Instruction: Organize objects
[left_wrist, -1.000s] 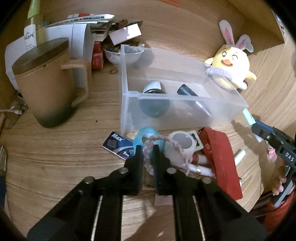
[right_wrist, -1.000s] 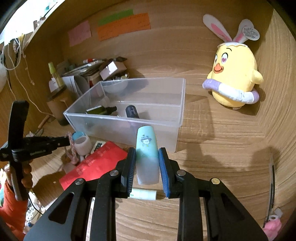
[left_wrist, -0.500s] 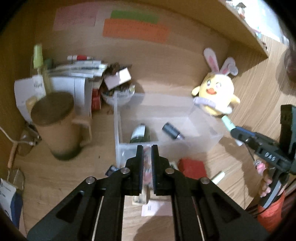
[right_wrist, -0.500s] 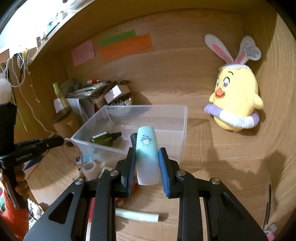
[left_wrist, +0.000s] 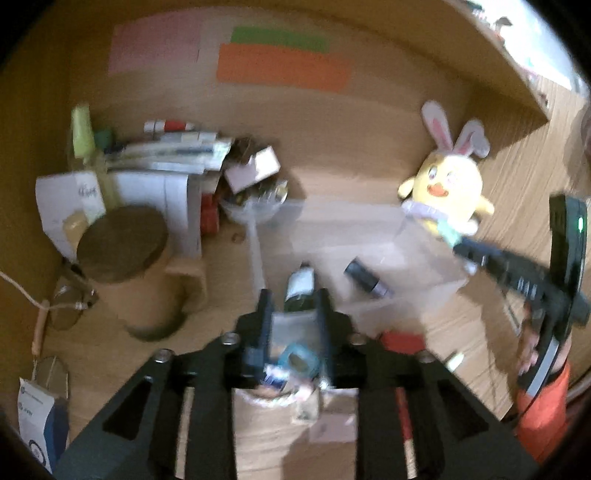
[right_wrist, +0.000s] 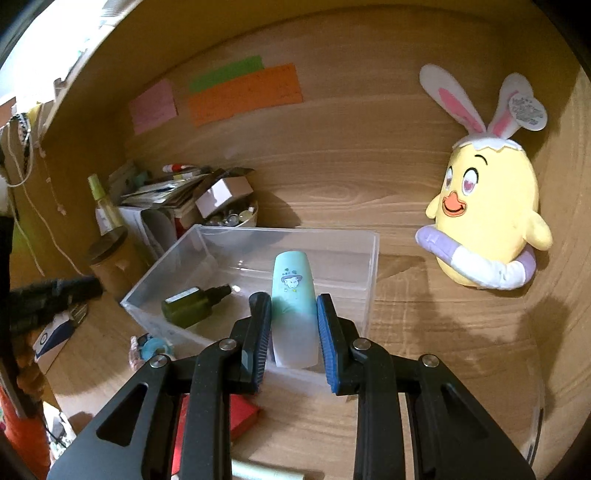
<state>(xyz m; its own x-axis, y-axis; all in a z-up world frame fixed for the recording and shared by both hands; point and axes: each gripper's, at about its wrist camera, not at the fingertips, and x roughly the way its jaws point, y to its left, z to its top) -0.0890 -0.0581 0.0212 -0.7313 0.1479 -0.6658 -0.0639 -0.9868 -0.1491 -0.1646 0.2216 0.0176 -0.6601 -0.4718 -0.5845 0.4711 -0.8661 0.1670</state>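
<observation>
My left view is blurred, its fingers (left_wrist: 293, 314) spread empty, while my right fingers (right_wrist: 293, 314) clamp the mint tube (right_wrist: 293, 295), print unreadable, above the clear bin (right_wrist: 373, 266) at 12 o'clock.

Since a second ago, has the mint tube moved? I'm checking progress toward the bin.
Yes. The mint tube, in the right gripper, went from in front of the clear bin's near wall to above it.

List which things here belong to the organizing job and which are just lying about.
Job: right gripper, shut on tube; open left gripper; bin; bottle; tape.
Lying about: plush; mug; wall notes; papers.
</observation>
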